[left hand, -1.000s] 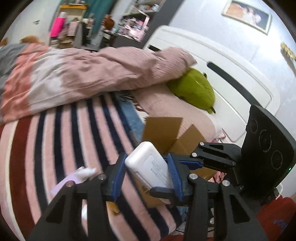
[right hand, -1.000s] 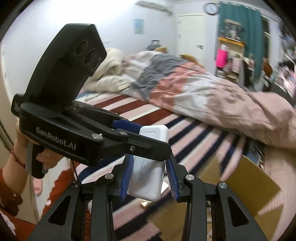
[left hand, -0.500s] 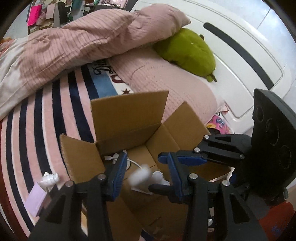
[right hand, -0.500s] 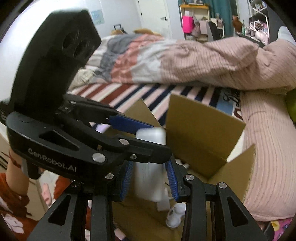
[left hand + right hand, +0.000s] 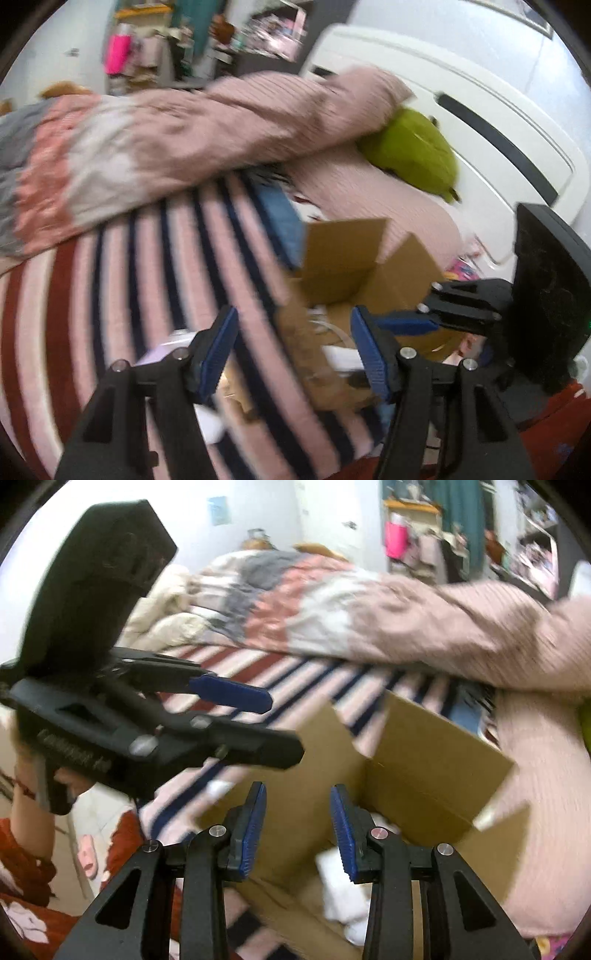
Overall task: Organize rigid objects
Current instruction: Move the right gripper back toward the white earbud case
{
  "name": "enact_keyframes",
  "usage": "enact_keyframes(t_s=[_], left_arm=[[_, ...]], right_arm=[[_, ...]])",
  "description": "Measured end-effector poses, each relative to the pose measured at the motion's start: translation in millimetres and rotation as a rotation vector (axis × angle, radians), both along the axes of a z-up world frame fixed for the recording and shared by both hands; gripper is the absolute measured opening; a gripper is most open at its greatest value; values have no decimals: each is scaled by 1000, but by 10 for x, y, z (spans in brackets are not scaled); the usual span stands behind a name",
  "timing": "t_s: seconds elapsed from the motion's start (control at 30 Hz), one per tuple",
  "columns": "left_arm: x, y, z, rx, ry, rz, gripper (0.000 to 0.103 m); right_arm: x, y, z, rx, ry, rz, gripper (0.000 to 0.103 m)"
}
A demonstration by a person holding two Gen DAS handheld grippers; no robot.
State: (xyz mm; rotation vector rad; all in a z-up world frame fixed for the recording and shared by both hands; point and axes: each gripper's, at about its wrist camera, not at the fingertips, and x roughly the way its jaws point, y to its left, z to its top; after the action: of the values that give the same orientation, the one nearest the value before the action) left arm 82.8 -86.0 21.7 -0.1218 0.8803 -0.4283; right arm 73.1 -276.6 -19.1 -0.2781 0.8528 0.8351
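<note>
Left gripper jaws opening (nothing between them) over striped bedspread, beside cardboard box.

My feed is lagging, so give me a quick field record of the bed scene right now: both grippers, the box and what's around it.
left gripper: jaws opening, nothing between them
right gripper: open, empty, over the box
cardboard box: flaps up, on the striped bedsheet
box contents: white items, blurred, kind unclear
loose items: pale objects on the sheet beside the box, blurred
nearby: pink duvet, green plush
</note>
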Motion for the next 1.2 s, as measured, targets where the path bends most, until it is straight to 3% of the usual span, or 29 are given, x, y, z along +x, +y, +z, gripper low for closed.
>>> enact_keyframes(t_s=[0.07, 0.23, 0.37, 0.47, 0.77, 1.0, 1.2], left_arm=[[-153, 302, -5, 33, -29, 76, 66], [-429, 908, -232, 90, -43, 215, 67], [-579, 1286, -564, 106, -19, 270, 67], [-650, 1450, -793, 86, -10, 285, 67], [-699, 1621, -1301, 7, 47, 301, 67], [-684, 1604, -1363, -13, 58, 300, 67], [-691, 1524, -1297, 3, 61, 272, 67]], right_arm=[[-101, 215, 48, 24, -11, 61, 32], [-354, 865, -42, 25, 2, 218, 32], [-456, 1307, -341, -28, 61, 282, 34], [-445, 1548, -656, -96, 105, 277, 44], [-267, 1701, -1462, -332, 133, 175, 46], [-163, 1781, -1712, -394, 153, 167, 46], [-218, 1806, -1671, -394, 99, 181, 40]])
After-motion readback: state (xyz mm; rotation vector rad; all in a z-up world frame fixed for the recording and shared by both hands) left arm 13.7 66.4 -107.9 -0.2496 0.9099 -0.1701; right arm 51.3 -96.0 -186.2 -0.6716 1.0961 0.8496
